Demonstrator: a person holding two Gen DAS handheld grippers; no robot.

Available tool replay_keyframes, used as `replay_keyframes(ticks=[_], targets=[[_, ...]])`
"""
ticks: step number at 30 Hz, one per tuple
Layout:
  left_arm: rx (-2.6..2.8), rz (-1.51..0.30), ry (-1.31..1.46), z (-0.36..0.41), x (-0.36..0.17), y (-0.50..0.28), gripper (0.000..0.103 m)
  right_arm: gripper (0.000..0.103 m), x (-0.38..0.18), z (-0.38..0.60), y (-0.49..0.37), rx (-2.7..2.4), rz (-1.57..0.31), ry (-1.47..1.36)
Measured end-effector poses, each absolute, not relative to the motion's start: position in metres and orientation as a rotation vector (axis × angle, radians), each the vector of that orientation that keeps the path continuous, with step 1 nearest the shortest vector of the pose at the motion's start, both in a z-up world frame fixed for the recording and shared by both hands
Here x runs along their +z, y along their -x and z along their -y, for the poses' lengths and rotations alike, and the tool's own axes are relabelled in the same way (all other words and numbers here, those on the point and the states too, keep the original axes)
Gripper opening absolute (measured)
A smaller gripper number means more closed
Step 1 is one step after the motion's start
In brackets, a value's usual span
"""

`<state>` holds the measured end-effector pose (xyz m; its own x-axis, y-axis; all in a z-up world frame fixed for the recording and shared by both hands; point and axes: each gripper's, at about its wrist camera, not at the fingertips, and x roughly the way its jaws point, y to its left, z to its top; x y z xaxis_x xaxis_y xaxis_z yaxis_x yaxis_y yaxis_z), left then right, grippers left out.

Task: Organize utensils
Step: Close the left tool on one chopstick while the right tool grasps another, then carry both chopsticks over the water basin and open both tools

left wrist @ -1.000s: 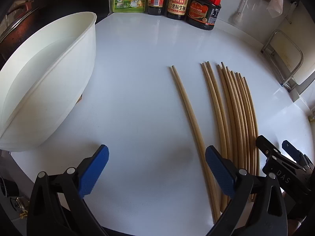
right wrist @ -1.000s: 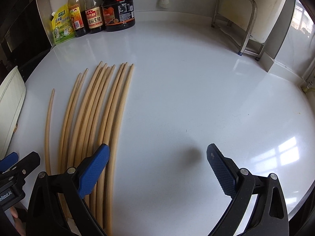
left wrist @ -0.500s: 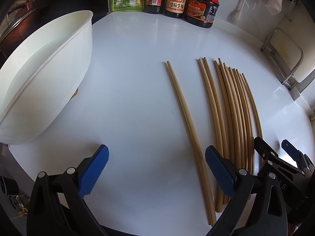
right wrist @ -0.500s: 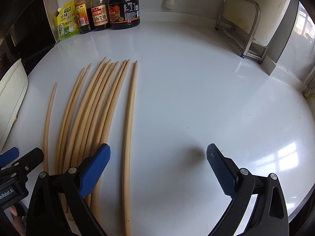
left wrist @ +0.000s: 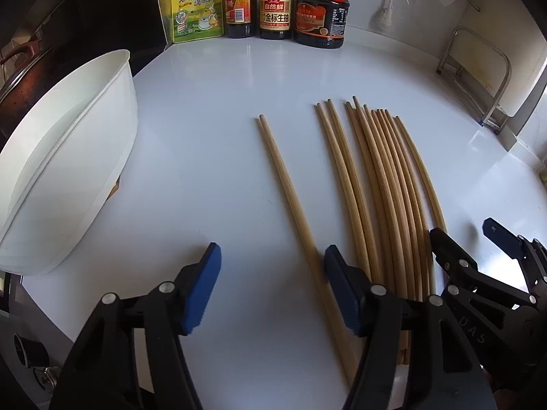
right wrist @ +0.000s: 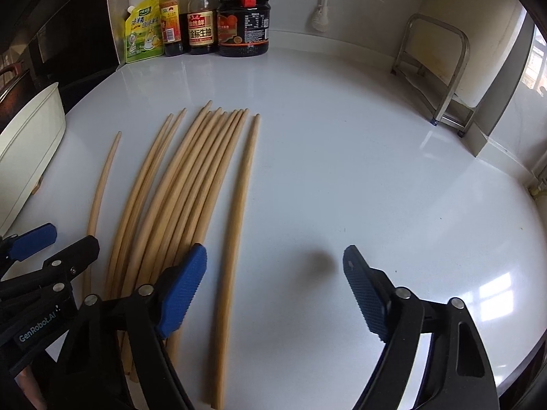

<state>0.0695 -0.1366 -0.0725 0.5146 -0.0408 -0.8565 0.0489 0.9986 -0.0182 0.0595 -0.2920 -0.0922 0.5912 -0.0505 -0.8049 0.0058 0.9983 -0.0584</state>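
Left gripper (left wrist: 271, 287): jaws just been closing, now half open, pair of chopsticks (left wrist: 290, 198) between pads, not pinched. Right gripper (right wrist: 275, 288): jaws just been closing, still wide, one chopstick (right wrist: 236, 218) inside, untouched. Main chopstick bundle (right wrist: 177, 184) mid-counter (right wrist: 359, 157) between these two strays. White tub (left wrist: 68, 157) at left edge. Sauce bottles (left wrist: 277, 3) along back edge.

Open surface right of the chopsticks, crowded left and back

The surface (right wrist: 359, 177) lies bare between the chopsticks (right wrist: 191, 184) and the metal rack (right wrist: 441, 75); the white basin (left wrist: 68, 171) blocks the left edge, and the bottles (left wrist: 273, 3) line the back wall.
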Motion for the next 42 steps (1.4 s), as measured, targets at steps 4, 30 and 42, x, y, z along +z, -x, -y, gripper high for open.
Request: replay_keyframes(ticks=[4, 30, 42], targets=[[-0.100, -1.027, -0.006, 0.138, -0.070, -0.068, 0.016, 0.038, -0.090, 0.288, -0.059, 0.000, -0.933, 0.039], [-0.364, -0.985, 0.125, 0.088, 0.008, -0.069, 0.007, 0.006, -0.016, 0.270, -0.036, 0.070, -0.781, -0.196], [-0.204, -0.859, 0.130, -0.042, 0.057, -0.076, 0.007, 0.006, 0.023, 0.144, -0.072, 0.287, -0.751, -0.172]])
